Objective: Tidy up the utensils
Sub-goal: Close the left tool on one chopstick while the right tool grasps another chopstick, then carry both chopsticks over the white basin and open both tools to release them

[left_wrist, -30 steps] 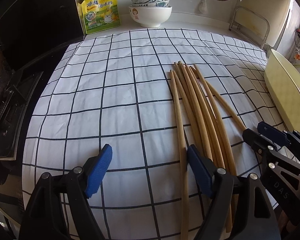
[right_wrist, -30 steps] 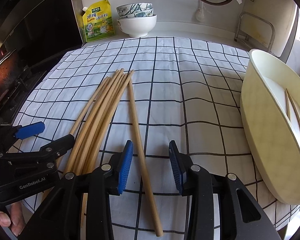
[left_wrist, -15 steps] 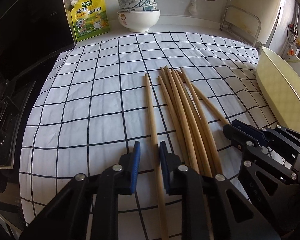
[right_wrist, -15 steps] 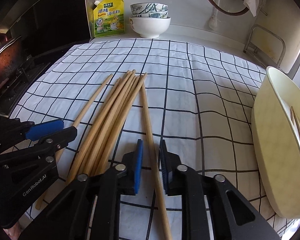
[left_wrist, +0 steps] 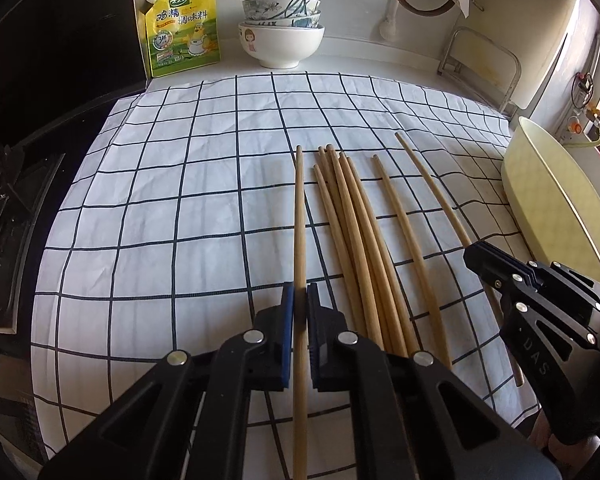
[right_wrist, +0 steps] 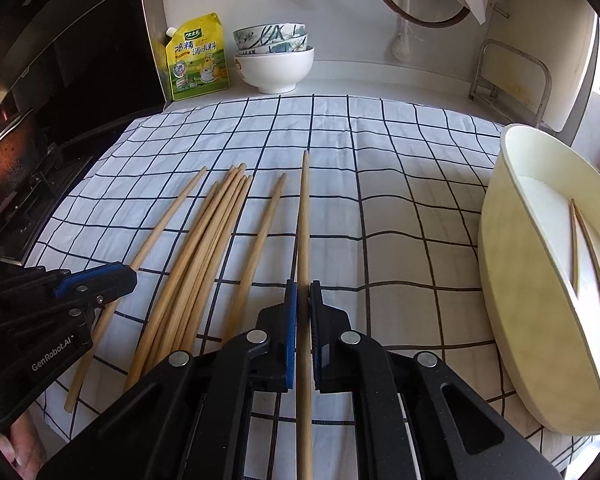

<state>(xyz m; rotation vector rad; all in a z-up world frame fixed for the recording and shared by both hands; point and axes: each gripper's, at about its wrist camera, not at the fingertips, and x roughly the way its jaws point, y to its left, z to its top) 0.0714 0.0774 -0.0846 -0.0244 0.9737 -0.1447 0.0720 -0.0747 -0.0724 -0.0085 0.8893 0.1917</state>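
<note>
While the left tongs [left_wrist: 299, 308] clamp 1 chopstick [left_wrist: 300, 216] left of the loose chopstick pile [left_wrist: 352, 232], the right tongs [right_wrist: 303, 304] clamp another chopstick [right_wrist: 304, 220] right of that pile. All lie on the checked cloth [left_wrist: 180, 200] covering the worktop. Right of the pile, a cream tub [right_wrist: 512, 280] holds 2 chopsticks [right_wrist: 584, 240].

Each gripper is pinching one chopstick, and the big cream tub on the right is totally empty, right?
Not quite. The cream tub is not empty: the right wrist view shows two chopsticks lying inside it. The rest holds: the left gripper is shut on one chopstick, and the right gripper is shut on another chopstick.
</note>
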